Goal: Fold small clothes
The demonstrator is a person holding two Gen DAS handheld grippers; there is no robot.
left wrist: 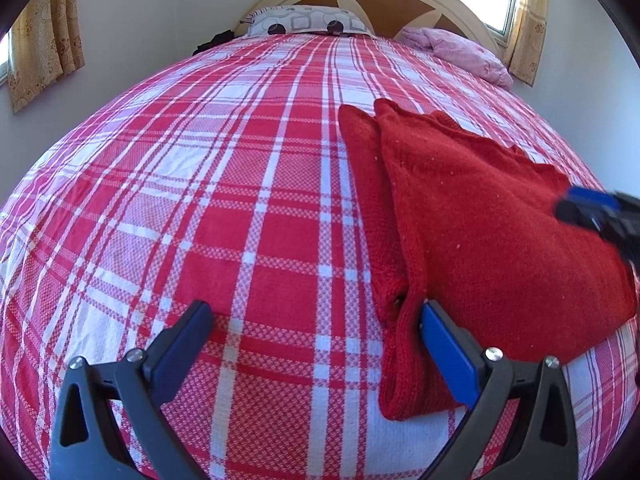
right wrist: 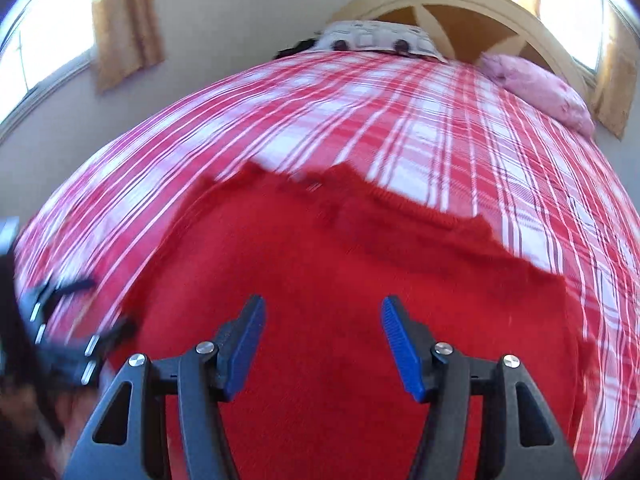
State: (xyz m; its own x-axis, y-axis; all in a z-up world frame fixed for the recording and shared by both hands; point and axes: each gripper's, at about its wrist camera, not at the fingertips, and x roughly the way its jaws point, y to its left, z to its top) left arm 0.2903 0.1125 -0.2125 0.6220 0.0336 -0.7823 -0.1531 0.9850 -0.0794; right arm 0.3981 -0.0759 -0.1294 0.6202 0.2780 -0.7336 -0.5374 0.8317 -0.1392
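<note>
Fingers of the left gripper (left wrist: 316,316) stand wide apart with only the bed sheet between them; its right finger sits just beside the red knit sweater's (left wrist: 480,216) edge. Fingers of the right gripper (right wrist: 323,312) are apart too, above the sweater, holding nothing. The sweater lies partly folded on the checked bed sheet (left wrist: 200,184). To fold well, pinch one edge firmly, lift gently, lay it flat, match the edges.

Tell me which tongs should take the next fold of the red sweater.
Probably left. The left tongs sit open at the red sweater folded edge, one pad beside it. The right tongs hover open above its middle.
</note>
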